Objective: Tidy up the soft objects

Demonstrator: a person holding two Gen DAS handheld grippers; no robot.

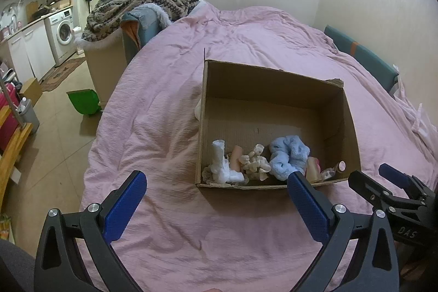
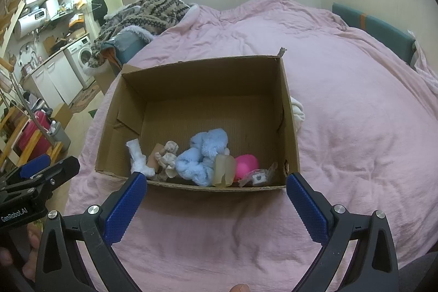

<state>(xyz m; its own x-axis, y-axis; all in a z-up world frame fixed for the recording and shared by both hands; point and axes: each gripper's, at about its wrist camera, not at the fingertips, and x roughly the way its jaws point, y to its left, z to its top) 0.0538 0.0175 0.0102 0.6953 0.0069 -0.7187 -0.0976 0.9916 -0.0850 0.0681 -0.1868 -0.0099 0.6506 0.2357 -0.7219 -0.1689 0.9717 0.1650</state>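
Beyond both spread grippers (image 1: pixel 216 193) (image 2: pixel 216 193), soft objects (image 2: pixel 202 158) fill box (image 2: pixel 287 111).

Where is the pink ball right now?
The pink ball is inside the cardboard box, near its front right corner in the right wrist view, between a translucent yellowish piece and a clear packet.

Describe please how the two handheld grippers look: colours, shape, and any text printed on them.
The left gripper and the right gripper look alike: black plastic frames with triangular cut-outs, silver round bolts, and two blue textured finger pads. One body reads "GenRobot.AI" in white letters, the other "DAS". No cables show.
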